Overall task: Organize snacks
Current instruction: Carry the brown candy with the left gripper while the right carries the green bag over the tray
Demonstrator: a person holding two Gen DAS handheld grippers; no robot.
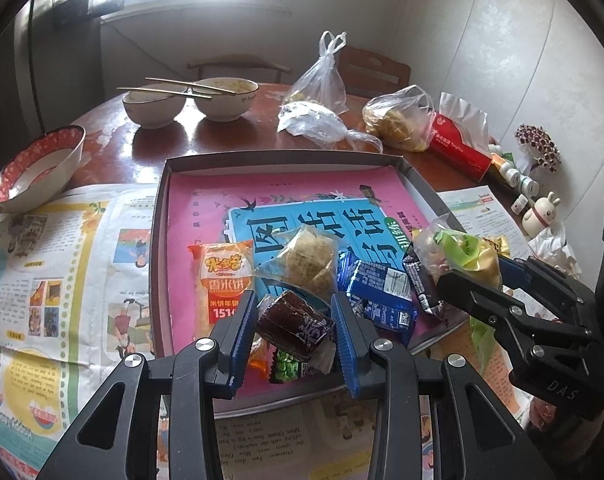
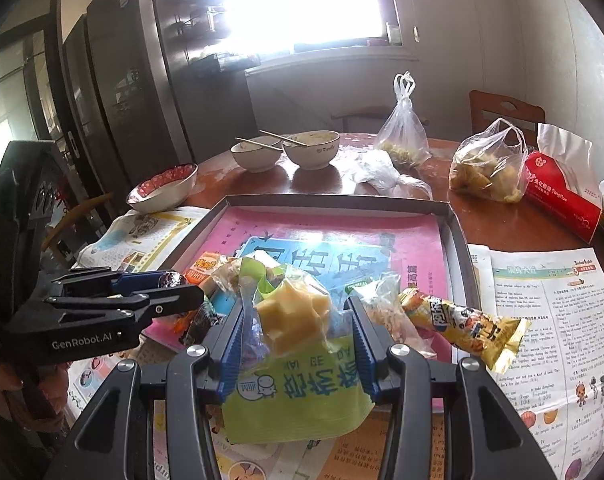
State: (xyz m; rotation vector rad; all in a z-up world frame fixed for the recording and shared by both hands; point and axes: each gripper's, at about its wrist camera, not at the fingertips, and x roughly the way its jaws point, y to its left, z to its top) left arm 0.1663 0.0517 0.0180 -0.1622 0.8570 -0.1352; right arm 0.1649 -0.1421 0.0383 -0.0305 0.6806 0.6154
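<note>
Left gripper (image 1: 295, 326) clamped on brown candy (image 1: 294, 326); right gripper (image 2: 294, 330) clamped on green bag (image 2: 294, 380). Keep both level over tray (image 1: 158, 240), release low, apart from pile.

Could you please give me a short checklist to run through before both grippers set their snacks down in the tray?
1. Left gripper shut on the dark brown wrapped snack: ok.
2. Right gripper shut on the green-labelled bag of yellow pieces: ok.
3. Grippers apart from each other, not touching: ok.
4. Free floor left in the grey tray: ok, the far half of its pink lining is bare.
5. Yellow snack packet fully inside the tray: not ok, it overhangs the right rim onto the newspaper.
6. Height of the held snacks above the tray floor: cannot tell.
</note>
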